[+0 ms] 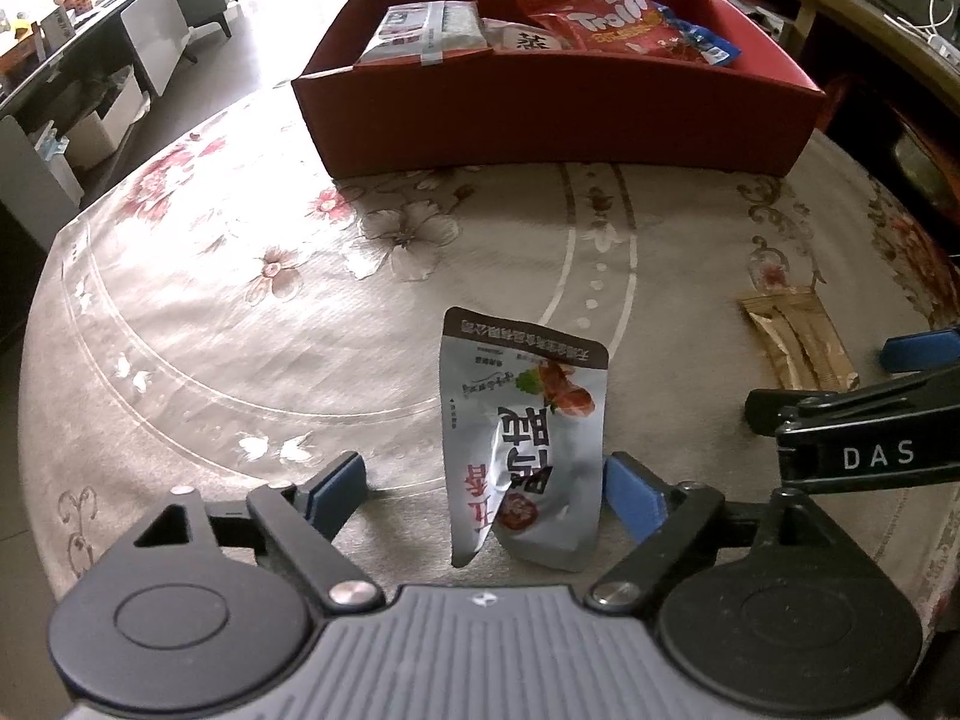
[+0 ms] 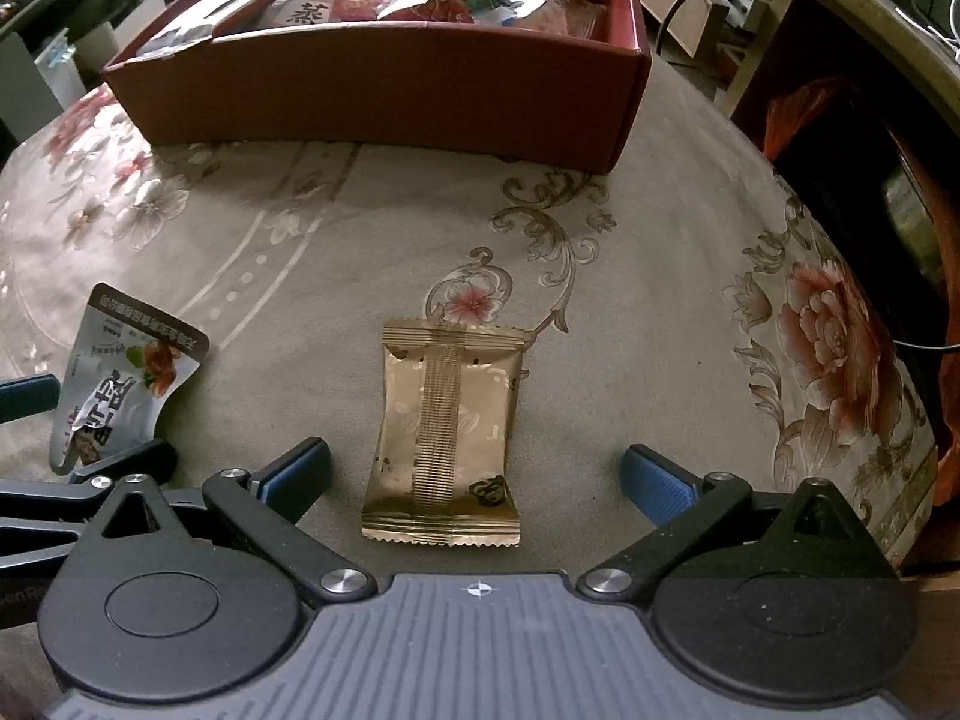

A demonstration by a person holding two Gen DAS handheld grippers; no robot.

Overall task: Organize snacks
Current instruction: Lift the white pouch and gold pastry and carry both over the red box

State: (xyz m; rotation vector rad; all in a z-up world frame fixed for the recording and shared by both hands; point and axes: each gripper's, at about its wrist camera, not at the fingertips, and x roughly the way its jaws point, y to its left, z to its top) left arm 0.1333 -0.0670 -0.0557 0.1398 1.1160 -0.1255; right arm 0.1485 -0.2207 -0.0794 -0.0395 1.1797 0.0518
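A silver snack pouch (image 1: 525, 438) with Chinese print lies on the flowered tablecloth between the open fingers of my left gripper (image 1: 486, 489); it also shows at the left of the right wrist view (image 2: 120, 378). A gold wrapped snack (image 2: 447, 432) lies flat between the open fingers of my right gripper (image 2: 477, 474); it shows at the right of the left wrist view (image 1: 798, 339). Neither gripper holds anything. A dark red box (image 1: 558, 114) at the far side of the table holds several snack packs, among them a red Trolli bag (image 1: 612, 12).
The round table (image 1: 210, 300) drops off at its left and right edges. A low cabinet and a sofa (image 1: 150, 42) stand beyond on the left. Dark furniture and cables (image 2: 870, 138) stand close to the right edge. The right gripper's arm (image 1: 864, 438) reaches in beside the left gripper.
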